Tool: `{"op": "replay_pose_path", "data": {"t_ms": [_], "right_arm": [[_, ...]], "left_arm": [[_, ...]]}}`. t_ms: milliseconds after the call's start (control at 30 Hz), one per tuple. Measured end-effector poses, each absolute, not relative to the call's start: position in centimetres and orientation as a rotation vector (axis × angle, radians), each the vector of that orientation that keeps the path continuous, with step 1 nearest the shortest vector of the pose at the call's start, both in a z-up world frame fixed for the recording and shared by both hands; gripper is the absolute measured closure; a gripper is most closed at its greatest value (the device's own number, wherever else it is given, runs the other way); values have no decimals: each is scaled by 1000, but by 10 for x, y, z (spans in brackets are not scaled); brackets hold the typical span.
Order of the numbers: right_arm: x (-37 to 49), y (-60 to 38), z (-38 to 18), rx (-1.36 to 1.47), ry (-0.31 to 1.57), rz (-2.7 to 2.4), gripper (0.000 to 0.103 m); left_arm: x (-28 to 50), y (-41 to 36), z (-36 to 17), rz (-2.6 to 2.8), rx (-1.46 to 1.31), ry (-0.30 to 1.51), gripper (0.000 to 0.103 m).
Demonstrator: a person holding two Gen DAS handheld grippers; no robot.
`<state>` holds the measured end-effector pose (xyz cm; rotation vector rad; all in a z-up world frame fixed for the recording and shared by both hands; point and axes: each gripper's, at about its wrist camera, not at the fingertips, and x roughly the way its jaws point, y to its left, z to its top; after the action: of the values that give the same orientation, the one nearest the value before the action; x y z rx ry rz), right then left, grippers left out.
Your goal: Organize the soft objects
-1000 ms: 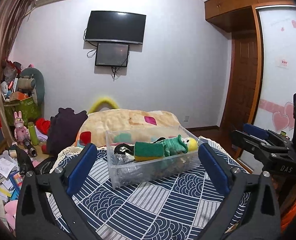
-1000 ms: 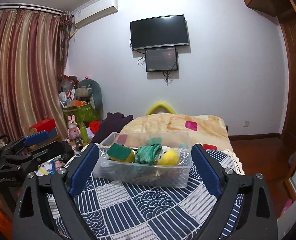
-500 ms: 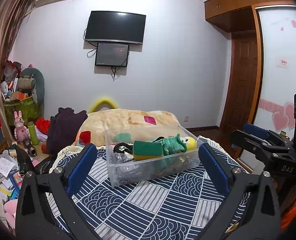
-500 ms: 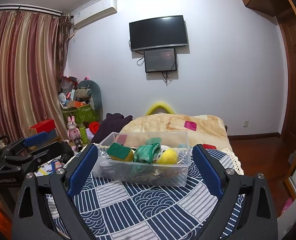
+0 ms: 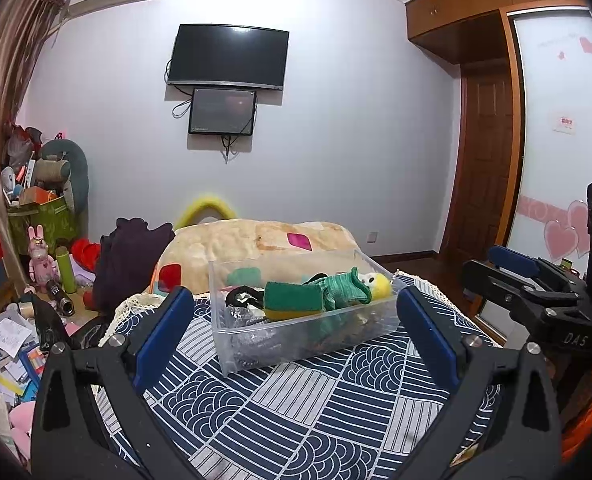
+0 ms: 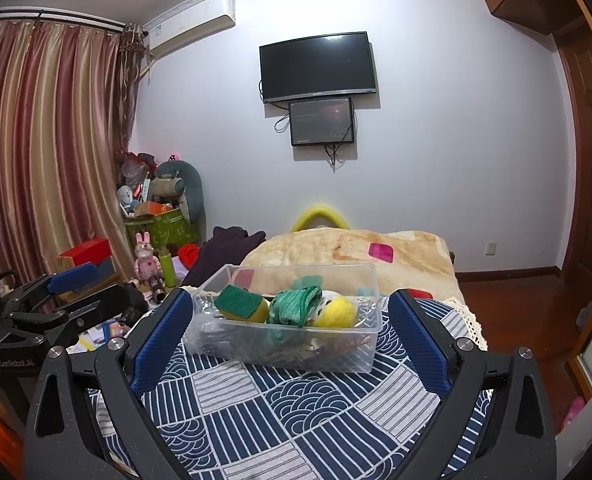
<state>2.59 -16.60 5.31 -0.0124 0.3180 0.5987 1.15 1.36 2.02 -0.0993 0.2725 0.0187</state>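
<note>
A clear plastic bin stands on a blue-and-white patterned cloth. In it lie a green-and-yellow sponge, a green knitted doll with a yellow head, and something dark at the left end. My left gripper is open and empty, held back from the bin. My right gripper is open and empty, also short of the bin. Each gripper shows at the edge of the other's view.
A beige blanket lies behind the bin, with dark clothing to its left. Floor clutter, a pink rabbit toy and a green box crowd the left. A wooden door is at the right.
Both views have drifted slightly; the bin sits a little lower and nearer in frame. Both grippers stay open and empty.
</note>
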Motion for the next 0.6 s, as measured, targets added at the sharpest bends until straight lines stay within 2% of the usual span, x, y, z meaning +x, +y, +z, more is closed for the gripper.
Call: {"op": "replay_pose_path", "data": {"t_ms": [600], "right_arm": [[25, -165, 54, -13, 321, 595, 5]], "left_arm": [[11, 10, 21, -4, -99, 280, 0]]}}
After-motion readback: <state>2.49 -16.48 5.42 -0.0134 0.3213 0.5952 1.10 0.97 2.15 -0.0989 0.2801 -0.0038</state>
